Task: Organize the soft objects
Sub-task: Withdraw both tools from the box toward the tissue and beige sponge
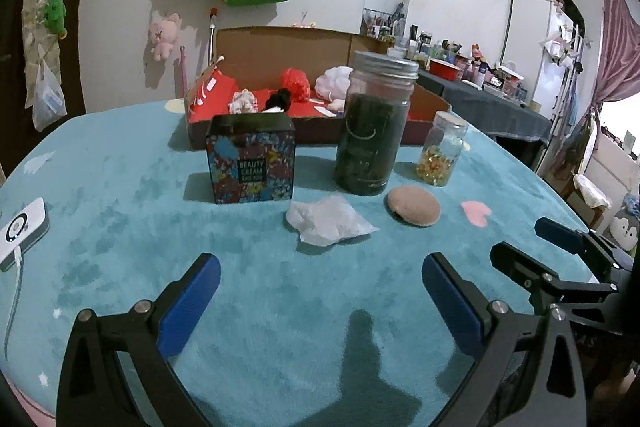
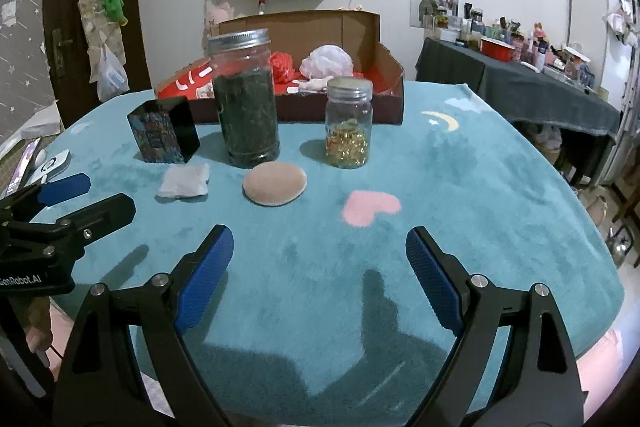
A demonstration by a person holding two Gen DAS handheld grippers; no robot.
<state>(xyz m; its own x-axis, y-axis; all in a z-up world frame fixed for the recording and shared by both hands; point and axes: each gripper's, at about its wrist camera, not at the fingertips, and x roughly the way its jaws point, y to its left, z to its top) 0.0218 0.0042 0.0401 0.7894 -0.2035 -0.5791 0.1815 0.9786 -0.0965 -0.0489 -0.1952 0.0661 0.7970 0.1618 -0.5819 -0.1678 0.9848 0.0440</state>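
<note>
A white crumpled soft pouch and a round beige sponge puff lie on the teal blanket. Behind them stands an open cardboard box with a red lining, holding a red mesh ball, a whitish puff and small toys. My left gripper hovers open just short of the pouch. My right gripper hovers open short of the beige puff. Neither holds anything.
A black beauty cream box, a tall jar of dark leaves and a small jar of yellow capsules stand between the soft items and the cardboard box. A white device lies at the left edge.
</note>
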